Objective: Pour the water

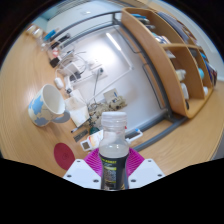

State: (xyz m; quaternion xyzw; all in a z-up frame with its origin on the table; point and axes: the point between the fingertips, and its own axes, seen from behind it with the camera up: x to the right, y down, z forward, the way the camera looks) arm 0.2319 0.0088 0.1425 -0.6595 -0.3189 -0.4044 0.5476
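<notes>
The gripper (113, 172) holds a clear plastic water bottle (114, 150) between its two fingers, at six o'clock from the middle of the scene. The magenta pads (95, 163) press against the bottle's body from either side, so the jaws are pinched onto it with no gap visible. The bottle stands upright along the fingers' line, its white screw cap (114, 119) still on and pointing toward twelve o'clock. Its body looks dark and greenish where the pads meet it.

The whole scene is tilted. A light wooden table (25, 95) spreads out beneath and to the nine o'clock side of the bottle. On it, at about nine o'clock from the bottle cap, a white mug (46, 103) with a pale blue band lies tipped in the view, its open mouth facing toward three o'clock. Between the mug and the fingers, at about eight o'clock from the cap, a round pink coaster (64, 154) lies flat on the tabletop, well apart from the mug and just beside the left finger.

Beyond the bottle, toward one and two o'clock, a wooden shelving unit (170, 50) holds small items too unclear to name. Toward eleven o'clock stand white desks (75, 70) with clutter on them.
</notes>
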